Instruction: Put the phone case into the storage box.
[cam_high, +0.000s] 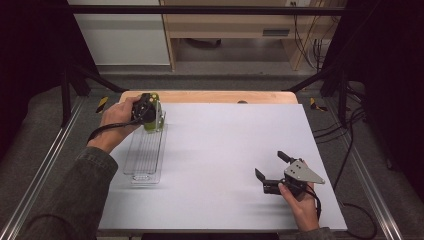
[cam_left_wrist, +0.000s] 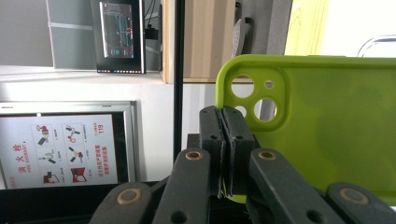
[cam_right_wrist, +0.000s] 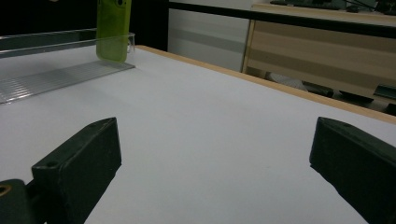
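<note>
Upper left, the left hand-held gripper (cam_high: 150, 111) clamps a green case (cam_left_wrist: 322, 126) (over a clear tray (cam_high: 145, 152)); the right hand-held gripper (cam_high: 272, 167), lower right, gapes apart.

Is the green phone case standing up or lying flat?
Standing up: the green phone case rises on end inside the clear tray, pinched by the left gripper.
</note>
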